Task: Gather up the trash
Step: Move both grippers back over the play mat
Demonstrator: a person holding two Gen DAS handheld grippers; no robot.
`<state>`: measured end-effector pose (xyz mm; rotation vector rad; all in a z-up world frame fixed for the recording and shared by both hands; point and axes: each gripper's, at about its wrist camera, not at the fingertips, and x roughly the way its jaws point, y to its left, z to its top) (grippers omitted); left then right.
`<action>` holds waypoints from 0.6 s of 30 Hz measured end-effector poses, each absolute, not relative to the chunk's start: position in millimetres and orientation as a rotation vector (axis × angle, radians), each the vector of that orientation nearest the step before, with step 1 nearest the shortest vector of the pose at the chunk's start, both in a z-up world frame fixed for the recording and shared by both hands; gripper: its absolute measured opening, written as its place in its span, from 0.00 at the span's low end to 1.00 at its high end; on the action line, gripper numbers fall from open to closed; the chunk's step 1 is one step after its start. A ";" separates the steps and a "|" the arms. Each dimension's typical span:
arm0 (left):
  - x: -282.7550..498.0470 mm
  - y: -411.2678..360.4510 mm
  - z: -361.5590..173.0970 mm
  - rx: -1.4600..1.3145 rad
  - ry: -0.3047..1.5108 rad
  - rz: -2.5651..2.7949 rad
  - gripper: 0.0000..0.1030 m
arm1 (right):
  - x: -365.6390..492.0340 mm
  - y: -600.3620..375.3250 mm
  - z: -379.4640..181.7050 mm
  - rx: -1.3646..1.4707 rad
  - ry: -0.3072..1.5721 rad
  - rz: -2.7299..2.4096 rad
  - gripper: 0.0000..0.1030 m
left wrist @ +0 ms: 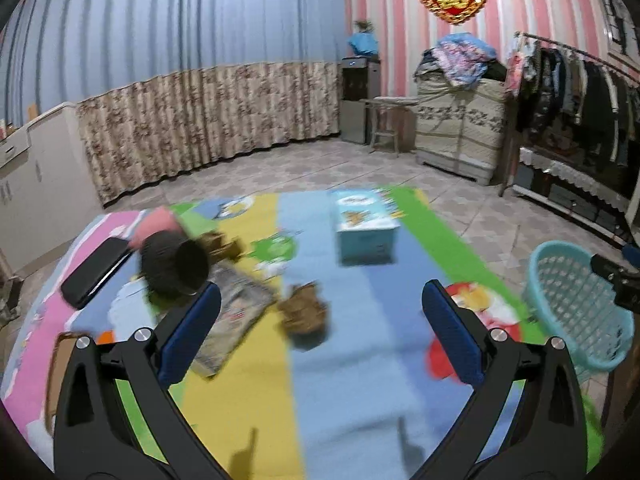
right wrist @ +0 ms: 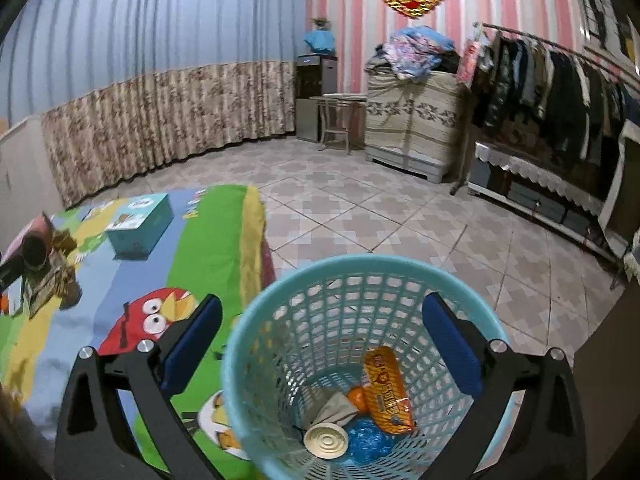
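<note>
**Striped walls, cartoon mat, and a basket perched at the table's corner**

Pink-striped wallpaper and a blue curtain ring a tiled floor; nearer in, a bright cartoon mat [left wrist: 340, 360] covers the table.

The right claw [right wrist: 322, 344] stands wide and empty over the teal basket [right wrist: 256, 344], whose rim fills the view from about 9 o'clock round to 3 o'clock. At the bottom of the basket lie an orange wrapper [right wrist: 386, 390], a round lid [right wrist: 326, 440], a blue crumpled piece [right wrist: 368, 442] and a grey scrap [right wrist: 334, 406]. One risk sits here: the basket appears to stand at the mat's edge with floor beyond it, so a claw finger catching the rim could tip it and spill what is already collected.

The left claw [left wrist: 320, 334] is also wide, nothing between its blue pads [left wrist: 188, 336]. Just ahead at 12 o'clock lies a brown crumpled scrap [left wrist: 304, 314], probably the next trash. At 10 o'clock a dark cup [left wrist: 176, 262] lies on its side over a printed paper [left wrist: 236, 308], with more brown scraps [left wrist: 222, 246] behind and a black case [left wrist: 94, 272] farther out at 9 o'clock. A teal box [left wrist: 366, 224] stands at 1 o'clock; the basket is at 3 o'clock.

This view is smeared. Closing at speed could miss the light scrap or push it along the mat. A wide sweep could also knock the cup rolling, or take the box or case, which I judge not to be trash.
</note>
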<state>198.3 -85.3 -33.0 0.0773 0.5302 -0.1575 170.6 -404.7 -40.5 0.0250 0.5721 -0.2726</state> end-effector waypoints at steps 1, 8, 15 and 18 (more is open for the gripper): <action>199.0 -73.1 -35.7 0.072 0.541 -0.141 0.95 | 172.6 -397.4 -41.7 0.007 0.577 -0.270 0.95; 204.5 -0.9 -52.3 0.049 0.611 -0.038 0.95 | 184.7 -355.1 -45.0 0.024 0.601 -0.197 0.95; 207.8 57.0 -63.4 0.076 0.663 0.066 0.95 | 197.9 -322.0 -56.8 0.013 0.661 -0.150 0.95; 211.0 75.7 -65.4 0.061 0.683 0.081 0.95 | 201.6 -320.9 -56.9 0.058 0.675 -0.149 0.95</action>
